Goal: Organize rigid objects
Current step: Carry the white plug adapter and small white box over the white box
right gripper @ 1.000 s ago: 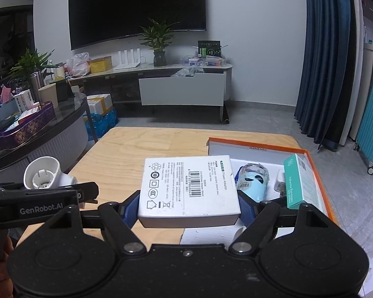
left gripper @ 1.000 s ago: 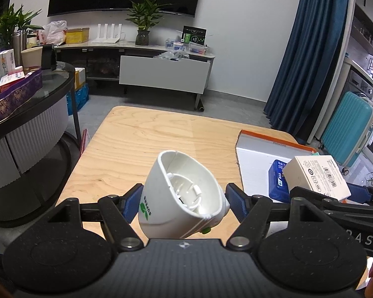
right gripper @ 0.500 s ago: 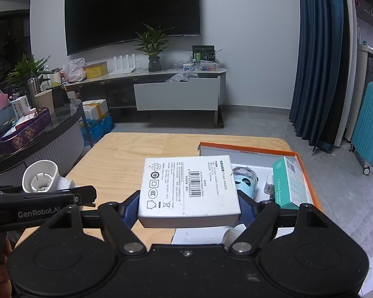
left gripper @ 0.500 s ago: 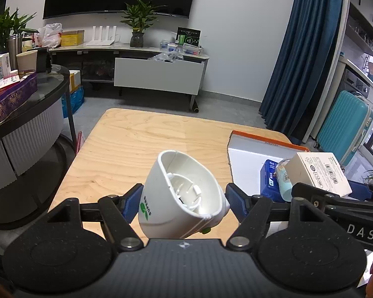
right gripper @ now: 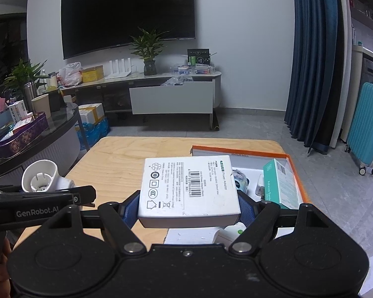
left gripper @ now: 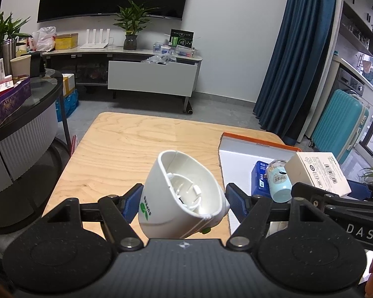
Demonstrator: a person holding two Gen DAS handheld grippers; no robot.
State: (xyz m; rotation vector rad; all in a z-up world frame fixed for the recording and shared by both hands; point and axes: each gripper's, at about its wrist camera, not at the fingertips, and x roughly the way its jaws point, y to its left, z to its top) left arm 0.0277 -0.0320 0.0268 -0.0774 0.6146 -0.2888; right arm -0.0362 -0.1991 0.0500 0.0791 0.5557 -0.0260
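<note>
My left gripper (left gripper: 184,198) is shut on a white plastic cone-shaped housing (left gripper: 184,193) with a green logo. It holds the housing tilted above the near left part of the wooden table (left gripper: 136,144). My right gripper (right gripper: 189,206) is shut on a flat white power adapter box (right gripper: 189,188), label up, over the near end of an orange-rimmed white tray (right gripper: 238,147). Inside the tray lie a teal carton (right gripper: 281,181), a light blue bottle (left gripper: 279,181) and a blue packet (left gripper: 259,178). The left gripper (right gripper: 49,196) and its housing (right gripper: 41,176) also show at the left of the right wrist view.
A dark round side table (left gripper: 24,104) with a purple box of cartons stands left of the wooden table. A TV cabinet (left gripper: 151,74) lines the back wall. A blue curtain (left gripper: 293,62) and a teal suitcase (left gripper: 338,129) are on the right.
Both grippers keep their holds and stay about where they were. In the left wrist view the light blue bottle in the tray has come into sight beside the white box.
</note>
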